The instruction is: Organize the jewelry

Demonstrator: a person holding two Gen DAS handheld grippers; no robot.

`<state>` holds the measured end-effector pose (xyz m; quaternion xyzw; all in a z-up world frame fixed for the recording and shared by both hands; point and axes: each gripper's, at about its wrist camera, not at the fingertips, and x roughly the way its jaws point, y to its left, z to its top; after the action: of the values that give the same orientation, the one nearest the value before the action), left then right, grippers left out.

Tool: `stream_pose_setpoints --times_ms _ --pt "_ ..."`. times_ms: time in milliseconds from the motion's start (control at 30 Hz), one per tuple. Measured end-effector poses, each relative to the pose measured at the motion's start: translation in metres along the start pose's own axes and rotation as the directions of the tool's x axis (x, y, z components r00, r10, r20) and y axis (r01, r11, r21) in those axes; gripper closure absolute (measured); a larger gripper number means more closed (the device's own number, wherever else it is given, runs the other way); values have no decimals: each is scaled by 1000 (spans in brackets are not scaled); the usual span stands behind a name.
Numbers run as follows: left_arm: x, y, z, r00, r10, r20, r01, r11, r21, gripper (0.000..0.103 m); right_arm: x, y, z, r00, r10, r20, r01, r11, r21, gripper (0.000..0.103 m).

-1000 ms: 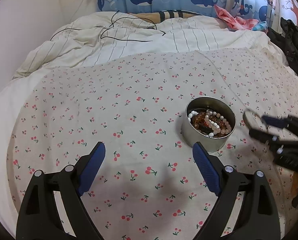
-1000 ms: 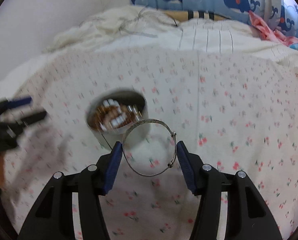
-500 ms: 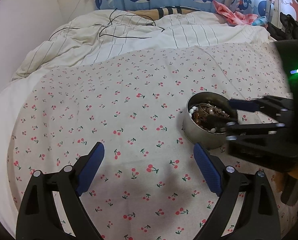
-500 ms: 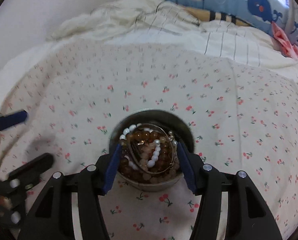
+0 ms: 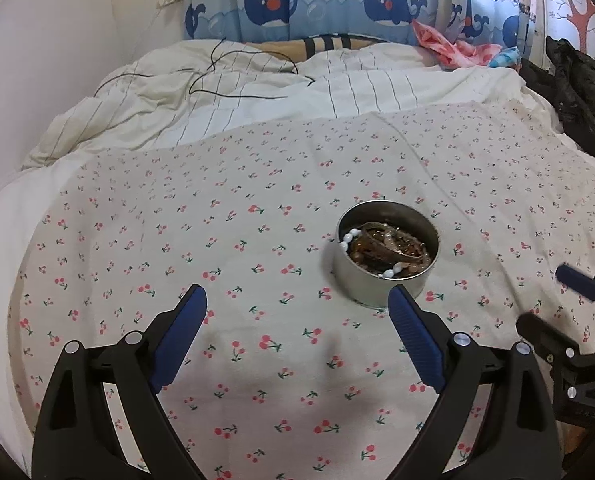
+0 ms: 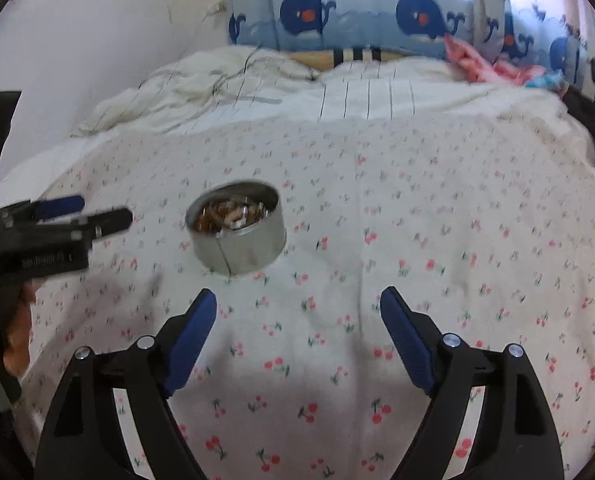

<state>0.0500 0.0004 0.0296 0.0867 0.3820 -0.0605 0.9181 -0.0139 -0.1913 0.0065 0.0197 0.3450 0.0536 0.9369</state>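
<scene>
The bed (image 5: pixel 297 184) is carrying the tin (image 5: pixel 385 264), now holding the silver bangle (image 5: pixel 393 240), seemingly atop the beads. The right tongs (image 6: pixel 297 320), emptied, are backing off wide; the left tongs (image 5: pixel 297 320) are waiting wide.

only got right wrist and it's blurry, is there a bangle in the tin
observer: yes, the left wrist view shows a metal bangle lying on the beads inside the tin.
operator: any white ones in there
observer: yes, white beads by the left rim, more at the near rim.
operator: left gripper holding anything
observer: no, the left gripper is wide open and empty, just short of the tin.
</scene>
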Motion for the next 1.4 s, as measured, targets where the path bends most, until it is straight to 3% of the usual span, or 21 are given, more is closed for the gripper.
stream_pose_setpoints --times_ms 100,767,1400 --pt "-2 -4 -2 1000 -8 10 9 1000 -12 14 -4 5 1 999 -32 38 33 999 -29 13" --pt "-5 -7 -6 999 -12 30 13 999 -42 8 -2 8 -2 998 -45 44 46 998 -34 9" --pt "9 -13 -11 999 17 -41 -18 1000 -22 8 1 8 -4 998 -52 32 53 998 -39 8"
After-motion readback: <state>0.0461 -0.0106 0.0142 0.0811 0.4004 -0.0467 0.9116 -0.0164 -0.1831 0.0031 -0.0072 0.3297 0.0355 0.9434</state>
